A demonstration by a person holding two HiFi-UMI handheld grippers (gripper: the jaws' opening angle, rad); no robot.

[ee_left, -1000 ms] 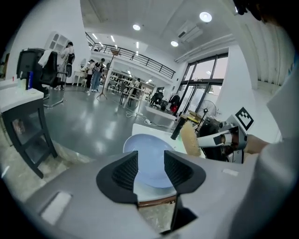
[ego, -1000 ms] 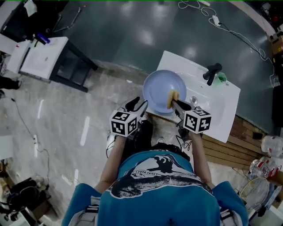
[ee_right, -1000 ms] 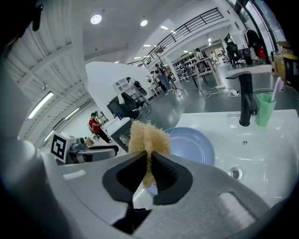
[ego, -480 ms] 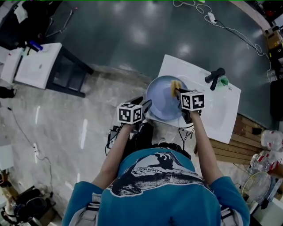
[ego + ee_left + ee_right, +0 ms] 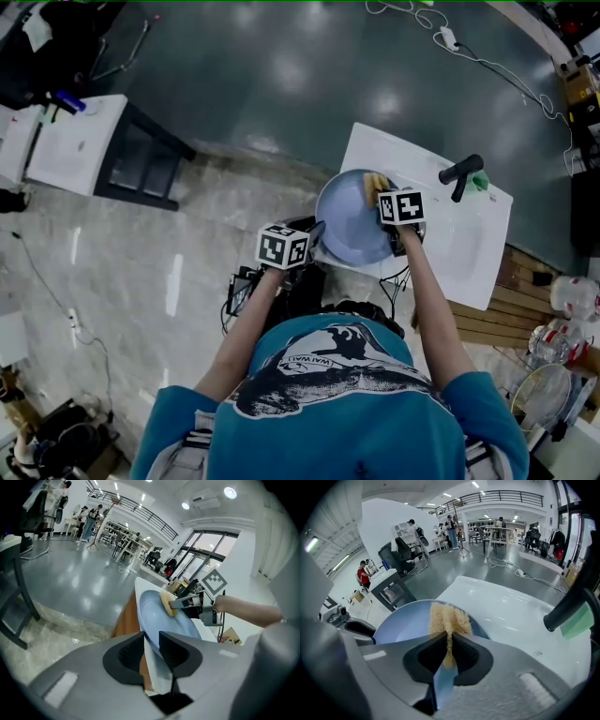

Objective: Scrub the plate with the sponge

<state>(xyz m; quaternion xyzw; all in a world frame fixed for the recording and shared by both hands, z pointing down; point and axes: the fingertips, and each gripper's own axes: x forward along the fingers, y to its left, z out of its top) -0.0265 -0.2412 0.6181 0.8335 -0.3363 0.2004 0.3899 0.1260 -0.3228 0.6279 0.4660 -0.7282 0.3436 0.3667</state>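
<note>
I see a white washbasin [image 5: 469, 246] on a wooden cabinet [image 5: 514, 281]; a black faucet [image 5: 462, 172] stands at its far rim, a green item [image 5: 481, 181] just beside it.

The black faucet [image 5: 461, 174] stands near the plate's [image 5: 352, 225] far right, with bare basin [image 5: 450, 239] between them.

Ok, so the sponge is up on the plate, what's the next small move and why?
Probably drag the sponge back across the plate toward the near rim. The right gripper pinches it at the far edge, leaving most of the face bare, while the left gripper, jaws closing, has the near rim between them to steady it.
</note>
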